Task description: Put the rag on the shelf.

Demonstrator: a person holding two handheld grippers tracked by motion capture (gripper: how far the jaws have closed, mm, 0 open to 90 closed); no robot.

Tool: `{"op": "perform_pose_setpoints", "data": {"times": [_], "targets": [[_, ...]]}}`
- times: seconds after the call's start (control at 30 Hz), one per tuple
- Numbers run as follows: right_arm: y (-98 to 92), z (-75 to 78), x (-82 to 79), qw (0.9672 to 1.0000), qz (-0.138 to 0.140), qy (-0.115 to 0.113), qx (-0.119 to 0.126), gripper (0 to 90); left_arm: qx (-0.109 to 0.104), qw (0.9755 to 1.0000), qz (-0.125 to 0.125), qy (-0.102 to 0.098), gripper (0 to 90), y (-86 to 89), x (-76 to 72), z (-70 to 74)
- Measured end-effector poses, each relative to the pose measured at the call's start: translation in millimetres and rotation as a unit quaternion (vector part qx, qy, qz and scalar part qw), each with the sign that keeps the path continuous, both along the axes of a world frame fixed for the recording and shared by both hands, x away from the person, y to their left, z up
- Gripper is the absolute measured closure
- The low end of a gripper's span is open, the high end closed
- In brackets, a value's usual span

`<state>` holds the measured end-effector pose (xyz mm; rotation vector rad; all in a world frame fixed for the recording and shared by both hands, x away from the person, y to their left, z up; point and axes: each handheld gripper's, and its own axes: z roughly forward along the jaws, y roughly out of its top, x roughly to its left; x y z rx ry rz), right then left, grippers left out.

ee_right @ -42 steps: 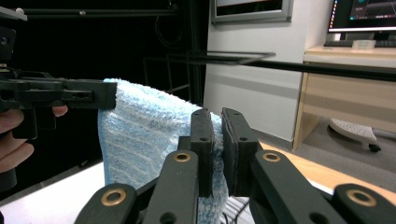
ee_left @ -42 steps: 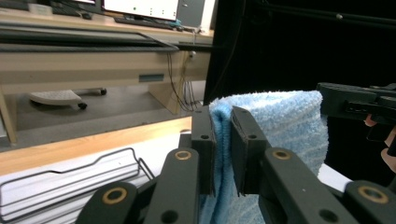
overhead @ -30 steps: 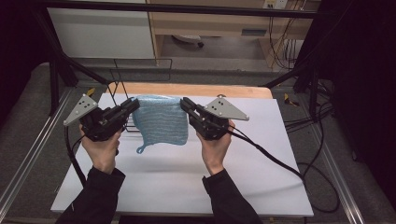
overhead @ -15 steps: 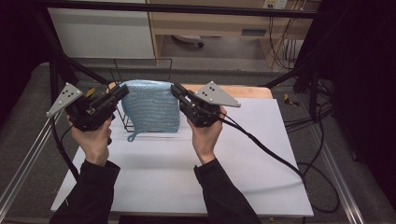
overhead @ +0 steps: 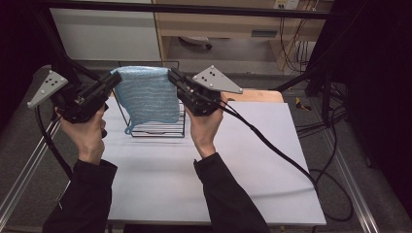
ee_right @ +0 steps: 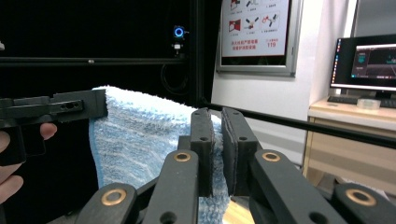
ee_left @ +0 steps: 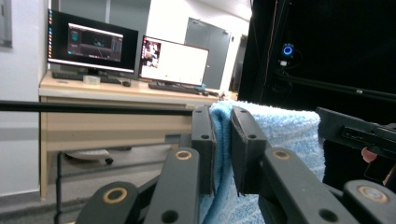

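while both grippers clamp its top corners, the blue towel (overhead: 145, 94) hangs spread in the upper left-centre of the high view, above the white table (overhead: 243, 170) and in front of a black wire rack (overhead: 158, 130). the left gripper (overhead: 115, 77) is clenched on the towel's left corner, seen between its pads in the left gripper view (ee_left: 222, 140). the right gripper (overhead: 171, 74) is clenched on the right corner, the cloth pinched in the right gripper view (ee_right: 217, 140).

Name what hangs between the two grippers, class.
The blue towel stretches between the left gripper and right gripper, each shut on a top corner, in the high view.
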<state>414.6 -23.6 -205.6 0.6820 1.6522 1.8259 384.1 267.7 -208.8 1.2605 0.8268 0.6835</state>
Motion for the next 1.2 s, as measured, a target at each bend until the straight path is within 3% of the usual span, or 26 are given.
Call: {"op": "perform_pose_setpoints", "data": {"times": [0.3, 0.83, 1.2], "targets": [[10.3, 20.9, 4.3, 0.9998, 0.003, -0.018, 0.005, 84.3, 0.002, 0.9997, 0.013, -0.021, 80.6, 8.5, 3.7, 23.8], [20.3, 42.2, 20.5, 0.9995, -0.001, -0.023, 0.02, 84.3, -0.001, 0.9995, 0.02, -0.026, 80.6, 13.8, 20.5, 55.0], [20.2, 52.7, 39.0, 0.9992, -0.013, -0.023, 0.03, 84.2, 0.014, 0.9991, 0.027, -0.03, 80.6, 8.2, 39.3, 73.2]]}}
